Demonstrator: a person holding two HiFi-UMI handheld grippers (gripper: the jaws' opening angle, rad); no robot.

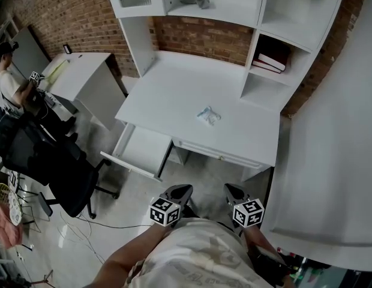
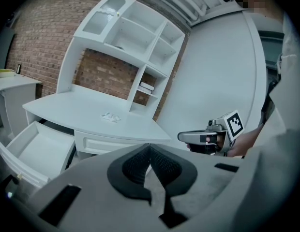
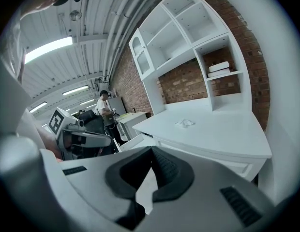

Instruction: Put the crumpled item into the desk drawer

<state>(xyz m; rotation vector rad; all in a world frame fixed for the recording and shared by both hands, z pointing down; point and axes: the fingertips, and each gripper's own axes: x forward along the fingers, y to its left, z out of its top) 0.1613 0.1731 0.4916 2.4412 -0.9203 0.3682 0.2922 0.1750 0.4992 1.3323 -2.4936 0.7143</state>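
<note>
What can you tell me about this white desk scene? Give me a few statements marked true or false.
1. The crumpled item lies on the desk top. True.
2. The desk drawer is closed. False: it stands open at the desk's left side.
3. The right tongs hold the crumpled item. False: their jaws are together with nothing between them, well short of the desk.
4. Books lie in a cubby on the right side of the shelf unit above the desk. True.
5. The left tongs are shut and empty. True.
</note>
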